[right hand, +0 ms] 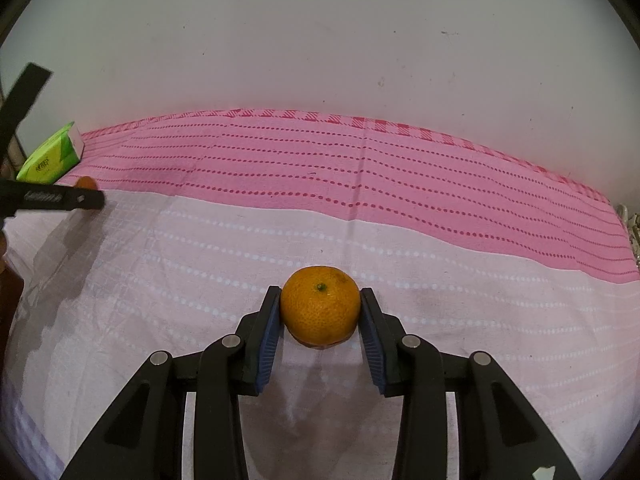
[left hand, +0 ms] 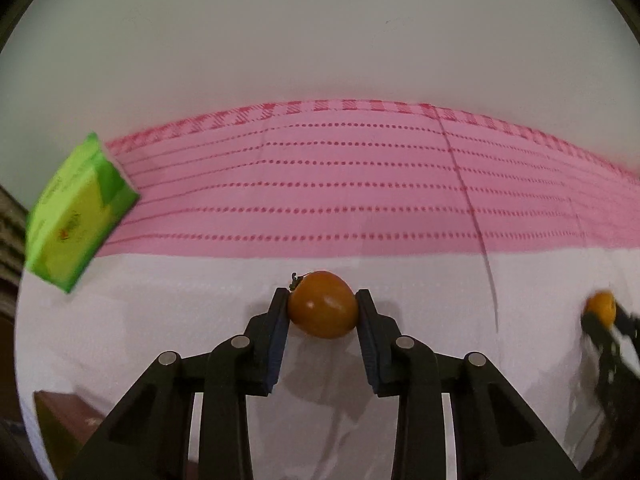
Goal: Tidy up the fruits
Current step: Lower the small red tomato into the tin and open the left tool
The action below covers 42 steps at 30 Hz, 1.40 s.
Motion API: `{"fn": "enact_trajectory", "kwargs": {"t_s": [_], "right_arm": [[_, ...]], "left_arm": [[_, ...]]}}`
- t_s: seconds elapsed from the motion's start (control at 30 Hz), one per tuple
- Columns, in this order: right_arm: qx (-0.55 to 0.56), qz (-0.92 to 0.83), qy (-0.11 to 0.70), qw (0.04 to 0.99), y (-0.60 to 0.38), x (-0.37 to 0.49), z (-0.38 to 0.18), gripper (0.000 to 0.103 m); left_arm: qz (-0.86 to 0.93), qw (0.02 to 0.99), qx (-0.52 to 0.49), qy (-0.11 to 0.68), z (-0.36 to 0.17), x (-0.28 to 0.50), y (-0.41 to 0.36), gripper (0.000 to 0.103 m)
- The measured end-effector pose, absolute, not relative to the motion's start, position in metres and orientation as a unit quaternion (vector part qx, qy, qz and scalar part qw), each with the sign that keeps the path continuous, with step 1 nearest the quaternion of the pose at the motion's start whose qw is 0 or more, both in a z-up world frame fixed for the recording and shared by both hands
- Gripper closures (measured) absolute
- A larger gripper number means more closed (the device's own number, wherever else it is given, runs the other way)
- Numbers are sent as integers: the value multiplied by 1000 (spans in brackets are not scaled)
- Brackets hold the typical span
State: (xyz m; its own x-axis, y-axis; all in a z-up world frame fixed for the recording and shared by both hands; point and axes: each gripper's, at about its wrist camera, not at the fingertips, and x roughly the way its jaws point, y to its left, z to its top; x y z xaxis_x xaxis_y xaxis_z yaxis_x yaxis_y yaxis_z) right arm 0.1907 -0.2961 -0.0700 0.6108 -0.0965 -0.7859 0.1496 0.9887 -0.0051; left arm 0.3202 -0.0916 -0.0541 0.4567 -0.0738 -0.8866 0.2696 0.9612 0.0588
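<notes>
My left gripper (left hand: 322, 300) is shut on a smooth orange-red tomato (left hand: 322, 306) with a small green stem, held just above the white cloth. My right gripper (right hand: 320, 300) is shut on a round orange (right hand: 320, 304) with a dimpled skin, stem end facing up. In the left wrist view the orange (left hand: 600, 307) and the right gripper (left hand: 608, 328) show blurred at the far right. In the right wrist view the left gripper (right hand: 86, 196) shows at the far left, with a bit of the tomato (right hand: 86, 182) behind its finger.
A green packet (left hand: 78, 216) lies at the left on the pink dotted cloth (left hand: 320, 184); it also shows in the right wrist view (right hand: 50, 158). A white cloth (right hand: 200, 260) covers the near part of the surface. A pale wall (right hand: 320, 40) stands behind.
</notes>
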Motion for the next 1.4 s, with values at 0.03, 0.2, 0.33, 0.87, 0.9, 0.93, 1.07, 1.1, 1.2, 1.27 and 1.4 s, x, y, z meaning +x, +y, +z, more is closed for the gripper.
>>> {"fn": "enact_trajectory", "kwargs": {"t_s": [0.03, 0.2, 0.33, 0.87, 0.9, 0.93, 1.07, 1.1, 1.2, 1.27, 1.4], "right_arm": [[30, -69, 436, 897, -296, 191, -70, 67], [29, -69, 436, 897, -296, 192, -70, 67], [27, -69, 436, 897, -296, 192, -70, 67], [15, -74, 435, 897, -293, 191, -69, 67], [13, -75, 435, 897, -292, 192, -69, 67], [13, -75, 435, 897, -292, 192, -69, 67], [17, -74, 435, 897, -293, 191, -69, 67], [16, -74, 435, 897, -293, 191, -69, 67], [14, -75, 435, 897, -293, 191, -69, 67], [16, -74, 435, 897, -293, 192, -70, 67], [17, -74, 435, 897, -293, 192, -70, 67]], "left_arm": [[-106, 848, 94, 510, -50, 313, -89, 69], [-120, 850, 88, 505, -21, 276, -65, 69], [-127, 850, 65, 507, 5, 246, -42, 69], [-50, 863, 54, 501, 44, 153, 107, 69], [-48, 860, 53, 505, 39, 148, 110, 69], [-48, 858, 51, 509, 35, 144, 113, 69], [-51, 845, 43, 530, 11, 134, 116, 69], [-50, 843, 42, 534, 4, 133, 115, 69], [-47, 837, 49, 543, -10, 132, 114, 69], [-43, 837, 55, 543, -14, 133, 114, 69], [-36, 838, 52, 542, -20, 138, 122, 69]]}}
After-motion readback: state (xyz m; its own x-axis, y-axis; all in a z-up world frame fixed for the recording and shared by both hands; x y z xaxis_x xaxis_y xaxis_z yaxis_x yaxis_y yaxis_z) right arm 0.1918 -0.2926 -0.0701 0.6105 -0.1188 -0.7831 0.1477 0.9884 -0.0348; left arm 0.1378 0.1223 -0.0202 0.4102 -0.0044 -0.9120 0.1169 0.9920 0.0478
